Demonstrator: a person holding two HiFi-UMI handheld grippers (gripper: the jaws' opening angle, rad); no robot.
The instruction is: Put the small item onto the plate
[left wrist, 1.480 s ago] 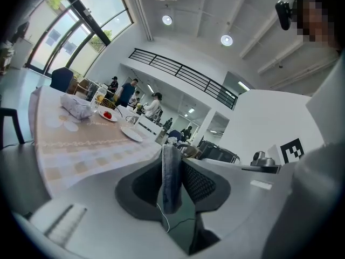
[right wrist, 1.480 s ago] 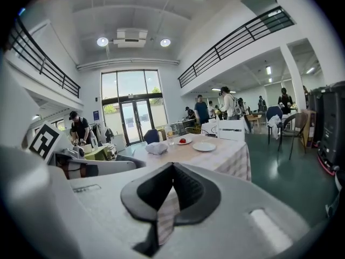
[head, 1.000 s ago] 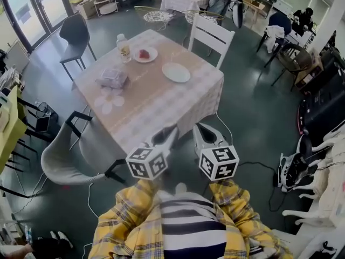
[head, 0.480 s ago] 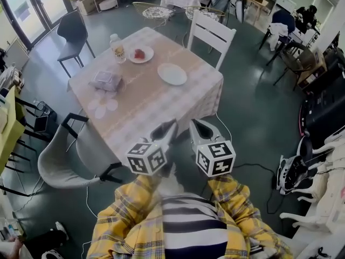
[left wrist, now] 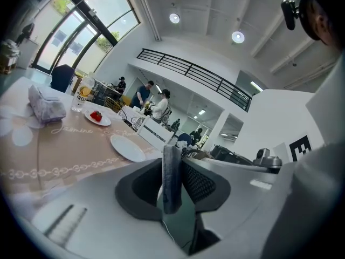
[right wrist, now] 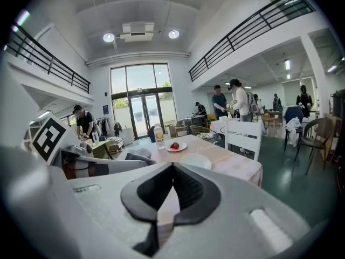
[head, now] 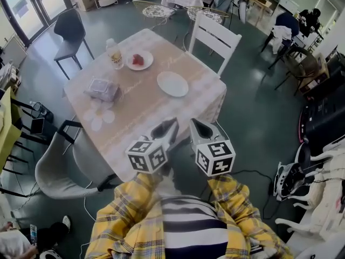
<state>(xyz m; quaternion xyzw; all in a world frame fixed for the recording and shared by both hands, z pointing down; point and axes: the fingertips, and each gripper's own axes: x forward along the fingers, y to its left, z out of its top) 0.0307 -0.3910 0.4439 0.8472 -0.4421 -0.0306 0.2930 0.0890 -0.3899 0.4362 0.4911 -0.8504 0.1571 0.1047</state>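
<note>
An empty white plate (head: 172,83) lies on the beige-clothed table (head: 145,117), toward its right side; it also shows in the left gripper view (left wrist: 128,148) and the right gripper view (right wrist: 195,161). My left gripper (head: 165,130) (left wrist: 172,156) hangs just off the table's near edge, shut on a small thin grey item (left wrist: 171,177) that stands upright between its dark pads. Beside it my right gripper (head: 201,131) (right wrist: 172,166) is shut with nothing in it. Both are well short of the plate.
A second plate with a red piece of food (head: 139,60), a bottle (head: 114,53) and a grey packet (head: 102,89) sit on the table's far left. A white chair (head: 215,36) stands behind the table and a grey chair (head: 59,163) at its near left. People stand in the background.
The table has drawn slightly nearer and larger in the head view. Both grippers keep the same pose side by side, the left still holding the grey item.
</note>
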